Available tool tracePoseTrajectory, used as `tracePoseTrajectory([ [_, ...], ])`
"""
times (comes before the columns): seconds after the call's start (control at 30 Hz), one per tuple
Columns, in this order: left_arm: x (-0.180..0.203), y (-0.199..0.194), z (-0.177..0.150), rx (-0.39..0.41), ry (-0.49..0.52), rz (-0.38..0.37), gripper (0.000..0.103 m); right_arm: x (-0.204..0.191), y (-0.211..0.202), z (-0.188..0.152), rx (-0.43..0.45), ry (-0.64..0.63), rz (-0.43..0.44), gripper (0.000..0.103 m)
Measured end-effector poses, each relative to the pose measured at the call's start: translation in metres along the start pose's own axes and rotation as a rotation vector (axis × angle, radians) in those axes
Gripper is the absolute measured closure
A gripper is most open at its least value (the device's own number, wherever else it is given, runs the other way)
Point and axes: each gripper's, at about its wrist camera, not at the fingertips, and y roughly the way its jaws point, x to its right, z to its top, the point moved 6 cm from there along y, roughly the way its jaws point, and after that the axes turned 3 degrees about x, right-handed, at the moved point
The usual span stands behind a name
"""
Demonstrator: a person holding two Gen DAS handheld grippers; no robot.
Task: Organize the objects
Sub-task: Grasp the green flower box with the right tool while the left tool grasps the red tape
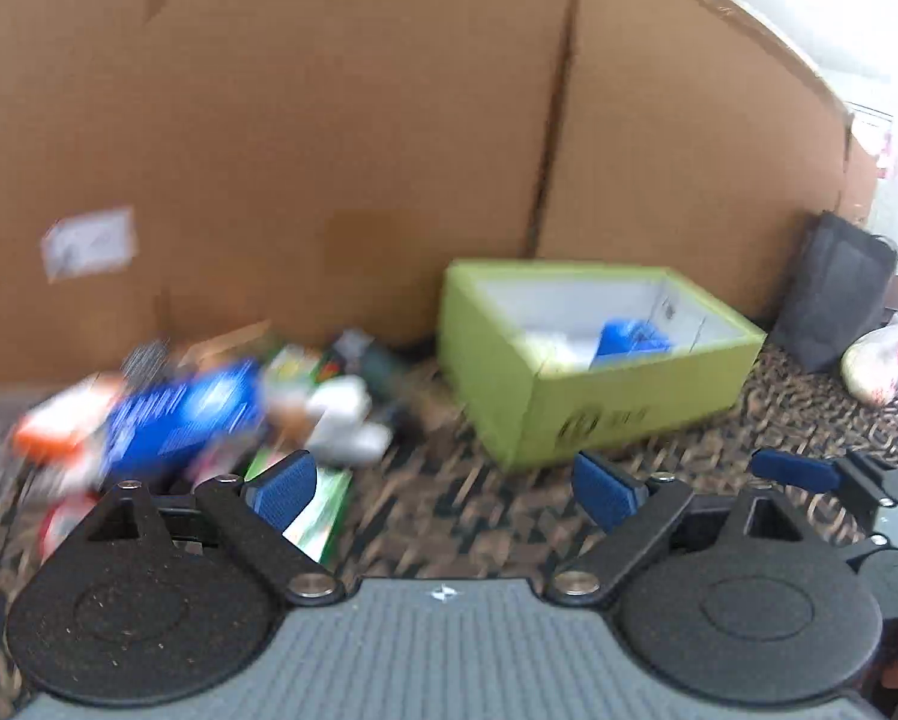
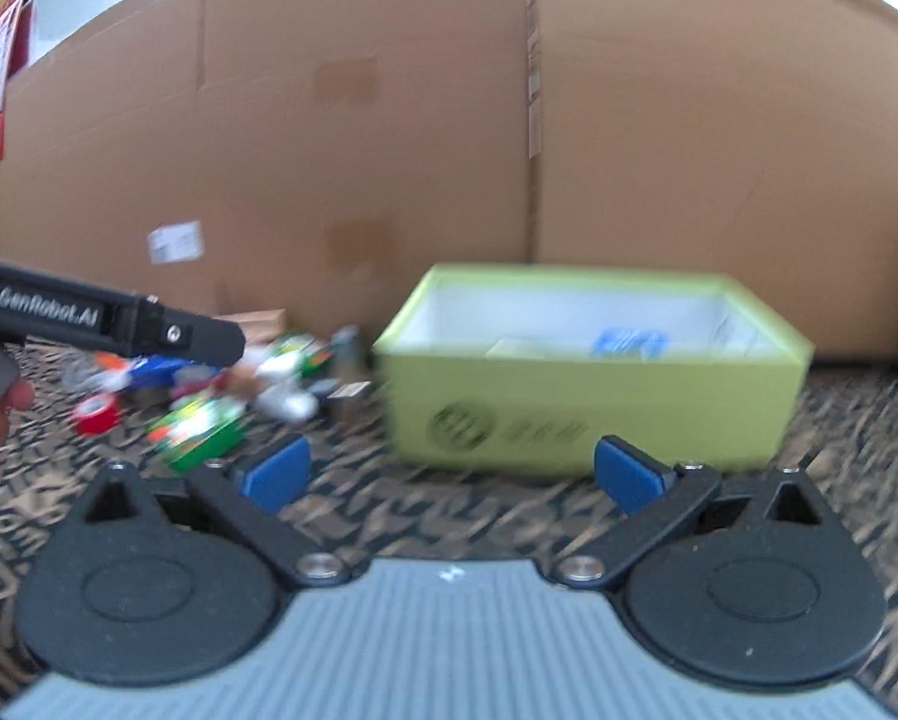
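A lime-green open box [image 1: 599,396] [image 2: 593,396] stands on the patterned carpet against a big cardboard wall; a blue item [image 1: 629,339] [image 2: 629,343] and something pale lie inside. A blurred pile of small packages lies to its left: a blue pack [image 1: 179,420], a white bottle [image 1: 347,414], a green box [image 1: 323,516] [image 2: 203,435], a red tape roll [image 2: 96,414]. My left gripper [image 1: 443,489] is open and empty, above the carpet between pile and box. My right gripper [image 2: 452,471] is open and empty, in front of the box. The left gripper's body [image 2: 107,324] shows at the right view's left edge.
Large cardboard sheets [image 1: 329,150] [image 2: 449,120] close off the back. A dark bag [image 1: 833,294] and a white plastic bag [image 1: 881,360] sit right of the green box. The right gripper's fingertip [image 1: 797,471] shows at the left view's right edge.
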Motion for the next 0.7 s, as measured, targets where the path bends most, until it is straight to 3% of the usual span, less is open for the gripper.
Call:
tracePoseTrajectory([
  [0.13, -0.040, -0.024, -0.036, -0.032, -0.067, 0.094, 0.008, -0.050, 0.040, -0.025, -0.085, 0.049, 0.084, 0.000],
  [0.4, -0.126, -0.051, -0.076, -0.075, -0.188, 0.272, 0.008, -0.111, 0.053, -0.044, -0.168, 0.057, 0.181, 0.000],
  [0.53, -0.163, -0.044, -0.070, -0.067, -0.259, 0.304, 0.008, -0.136, 0.060, -0.044, -0.192, 0.020, 0.196, 0.000],
  [0.7, -0.194, -0.007, -0.043, -0.077, -0.269, 0.351, 0.008, -0.149, 0.060, -0.042, -0.198, 0.009, 0.178, 0.000],
])
